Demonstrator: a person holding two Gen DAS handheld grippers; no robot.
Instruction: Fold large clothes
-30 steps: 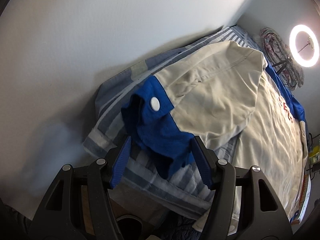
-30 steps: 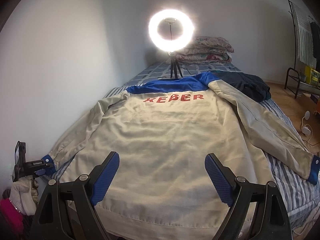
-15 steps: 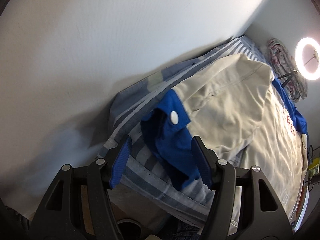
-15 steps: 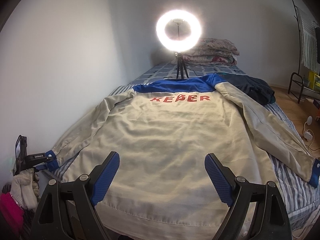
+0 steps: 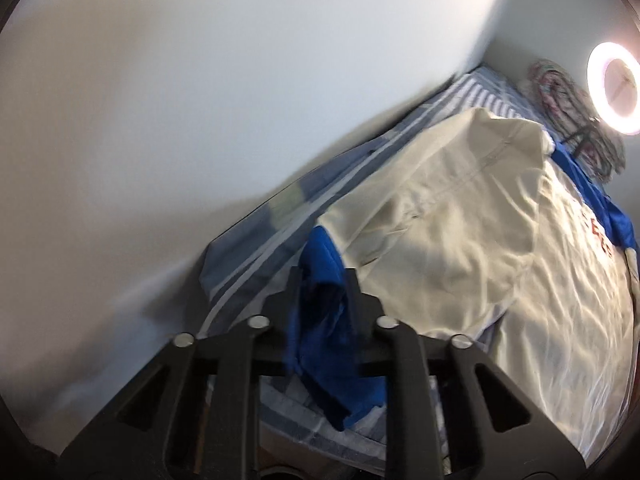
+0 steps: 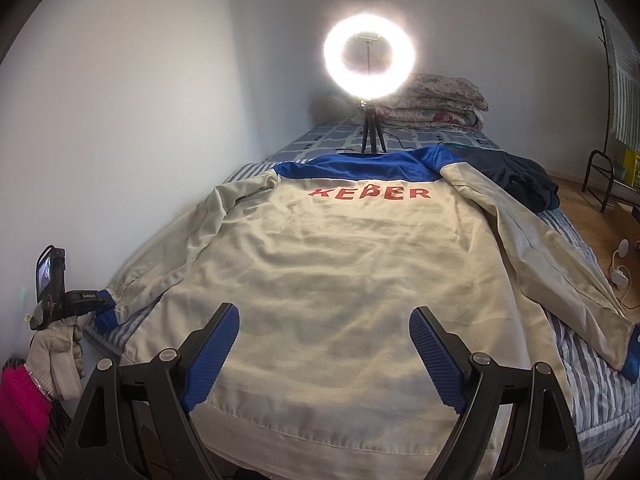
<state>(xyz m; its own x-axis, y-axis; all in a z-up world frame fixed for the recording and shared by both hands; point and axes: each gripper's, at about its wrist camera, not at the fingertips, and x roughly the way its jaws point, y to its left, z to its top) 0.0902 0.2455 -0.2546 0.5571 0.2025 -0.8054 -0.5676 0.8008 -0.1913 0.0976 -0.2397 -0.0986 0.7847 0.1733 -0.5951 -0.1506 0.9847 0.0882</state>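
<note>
A cream jacket with a blue yoke and red lettering lies back-up across the bed. Its left sleeve ends in a blue cuff at the bed's near left corner. My left gripper has its jaws closing on that cuff, pads pressing the bunched blue fabric. In the right wrist view the left gripper shows at the far left, held by a gloved hand. My right gripper hovers open over the jacket's hem with nothing between its fingers. The right sleeve's cuff lies at the bed's right edge.
The striped bedsheet runs along a white wall on the left. A lit ring light on a tripod stands behind the collar, with folded quilts behind it. A dark garment lies at the back right. Wooden floor and a rack are on the right.
The left gripper's jaws have come together on the blue cuff, which before sat loosely between them. The right gripper has stayed put and open.
</note>
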